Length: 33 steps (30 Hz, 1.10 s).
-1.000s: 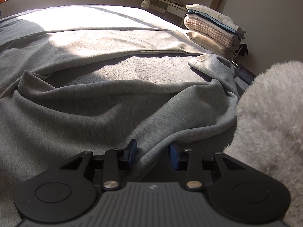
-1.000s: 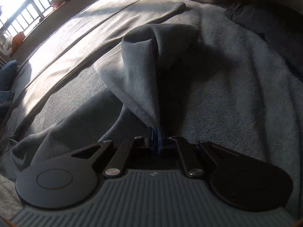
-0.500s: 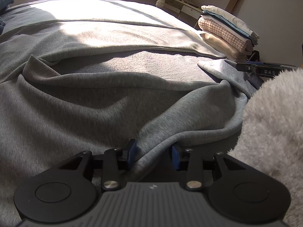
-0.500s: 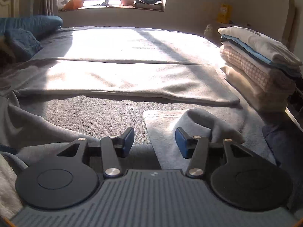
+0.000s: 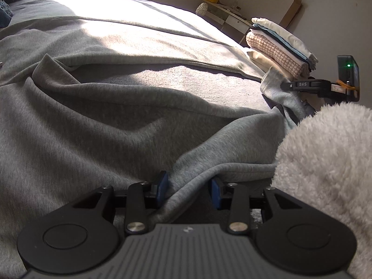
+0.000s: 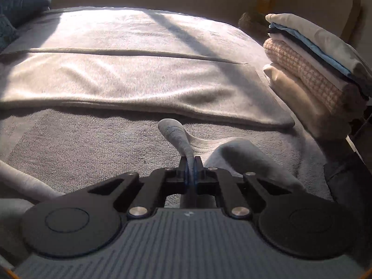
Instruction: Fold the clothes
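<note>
Done: folded stack (image 6: 318, 69) at right frame edge.
Left: grey garment (image 5: 116, 121) still rumpled on the bed (image 6: 139, 30).
My right claw (image 6: 190, 171): clamped on its corner.
My left claw (image 5: 188, 191): narrow, fabric between, grip unclear.

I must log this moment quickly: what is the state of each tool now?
Left tool: jaws partly apart, a fold of the grey garment between them; a firm grip cannot be told.
Right tool: closed on the garment's edge.

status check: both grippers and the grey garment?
Right hand-held gripper shut on grey garment edge. Left hand-held gripper part open, fabric fold between pads. Folded stack clear, far right.
</note>
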Each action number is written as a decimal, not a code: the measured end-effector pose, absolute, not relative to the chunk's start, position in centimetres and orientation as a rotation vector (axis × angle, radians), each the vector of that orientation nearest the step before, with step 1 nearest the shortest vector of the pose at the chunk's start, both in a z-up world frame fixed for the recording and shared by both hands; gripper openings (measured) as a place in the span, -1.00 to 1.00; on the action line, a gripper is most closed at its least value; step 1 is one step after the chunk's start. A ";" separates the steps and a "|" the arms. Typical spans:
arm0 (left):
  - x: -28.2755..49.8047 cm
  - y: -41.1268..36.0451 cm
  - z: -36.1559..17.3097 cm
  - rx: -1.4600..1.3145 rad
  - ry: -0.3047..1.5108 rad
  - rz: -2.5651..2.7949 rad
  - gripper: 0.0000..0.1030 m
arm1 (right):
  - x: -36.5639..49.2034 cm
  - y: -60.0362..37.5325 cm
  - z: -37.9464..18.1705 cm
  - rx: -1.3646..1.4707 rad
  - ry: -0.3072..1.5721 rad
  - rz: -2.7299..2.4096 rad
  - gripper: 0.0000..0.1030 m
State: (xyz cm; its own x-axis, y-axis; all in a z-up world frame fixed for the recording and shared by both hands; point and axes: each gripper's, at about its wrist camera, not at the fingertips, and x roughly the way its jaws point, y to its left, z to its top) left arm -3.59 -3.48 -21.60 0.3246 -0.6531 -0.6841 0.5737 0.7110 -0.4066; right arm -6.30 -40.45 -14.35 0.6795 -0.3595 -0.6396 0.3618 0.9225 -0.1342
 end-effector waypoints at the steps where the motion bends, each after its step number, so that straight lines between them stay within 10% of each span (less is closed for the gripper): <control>1: -3.6 -3.5 -21.6 -0.097 0.944 -0.806 -0.23 | -8.3 -41.6 -13.4 0.071 0.676 -0.439 -0.94; 8: -3.3 -3.0 -21.6 -0.162 0.969 -0.788 -0.24 | -24.1 -49.3 -10.1 0.515 0.445 -0.678 -0.94; 20: -3.7 -3.4 -20.8 -0.103 0.991 -0.765 -0.24 | -36.7 -50.5 -20.1 0.934 0.474 -0.823 -0.86; 33: -4.1 -2.2 -17.7 0.004 0.897 -0.762 -0.23 | -32.7 -52.8 -14.2 0.614 0.448 -0.812 -0.44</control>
State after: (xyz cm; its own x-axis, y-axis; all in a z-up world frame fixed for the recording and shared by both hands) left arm -4.10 -2.22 -17.70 0.3834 -0.5965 -0.7051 0.5996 0.7415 -0.3012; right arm -32.68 -52.79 -14.25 0.6130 -0.5306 -0.5855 0.7783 0.5332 0.3317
